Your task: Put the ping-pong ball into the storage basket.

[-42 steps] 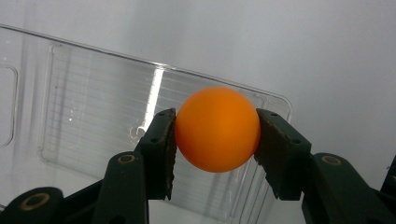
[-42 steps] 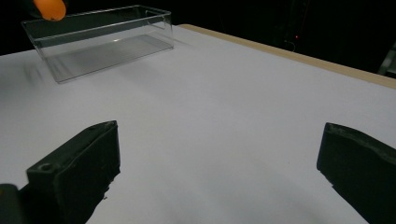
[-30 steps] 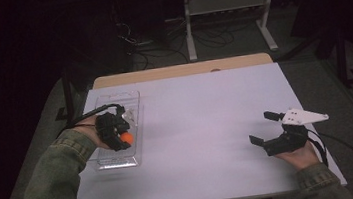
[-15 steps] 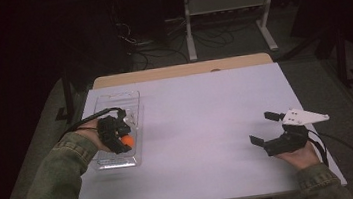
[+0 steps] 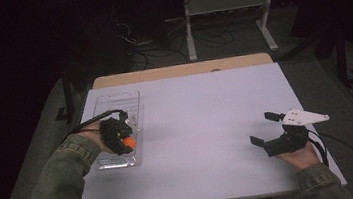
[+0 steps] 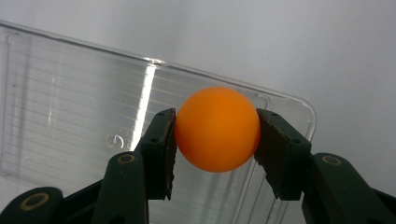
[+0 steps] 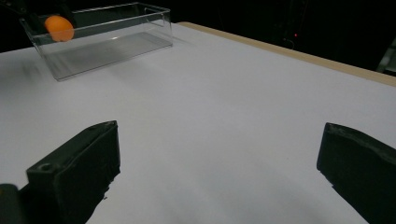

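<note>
An orange ball sits clamped between the two black jaws of my left gripper. It hangs over the near end of a clear plastic box at the table's left side. In the right gripper view the ball shows at the rim of the clear box. My right gripper rests low over the white table at the near right, jaws wide apart with nothing between them.
A wooden strip runs along the table's far edge. Behind it, on the dark floor, stand a white metal frame and tangled cables. A black cable trails from the right gripper.
My left gripper with the ball has shifted slightly toward the near end of the box. The right gripper has barely moved.
</note>
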### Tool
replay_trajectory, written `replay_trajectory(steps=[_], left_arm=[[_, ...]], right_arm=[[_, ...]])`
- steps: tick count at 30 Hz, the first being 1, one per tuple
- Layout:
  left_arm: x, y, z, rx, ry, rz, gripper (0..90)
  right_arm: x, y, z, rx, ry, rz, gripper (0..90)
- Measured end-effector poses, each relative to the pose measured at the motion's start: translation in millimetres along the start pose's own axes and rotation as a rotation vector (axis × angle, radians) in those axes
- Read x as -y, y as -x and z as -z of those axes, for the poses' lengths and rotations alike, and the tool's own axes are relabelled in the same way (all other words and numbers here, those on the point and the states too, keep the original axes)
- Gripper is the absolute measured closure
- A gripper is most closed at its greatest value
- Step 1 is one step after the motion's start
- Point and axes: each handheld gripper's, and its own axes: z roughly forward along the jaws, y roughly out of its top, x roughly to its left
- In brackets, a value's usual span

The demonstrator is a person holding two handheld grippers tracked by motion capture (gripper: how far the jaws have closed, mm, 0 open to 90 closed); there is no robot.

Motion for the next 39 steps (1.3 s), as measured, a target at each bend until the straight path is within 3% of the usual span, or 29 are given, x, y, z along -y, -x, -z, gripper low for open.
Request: replay_trajectory(steps=[19, 39], left_arm=[[-0.5, -4.4, -12.8, 0.019, -0.03, 0.013, 49.8], [11.0, -5.0, -27.3, 0.033, 0.003, 0.051, 49.8]], right_arm=[[0.9, 0.3, 1.3, 0.0, -0.001, -0.001, 0.0], [1.4, 0.0, 1.0, 0.0, -0.006, -0.003, 0.0]])
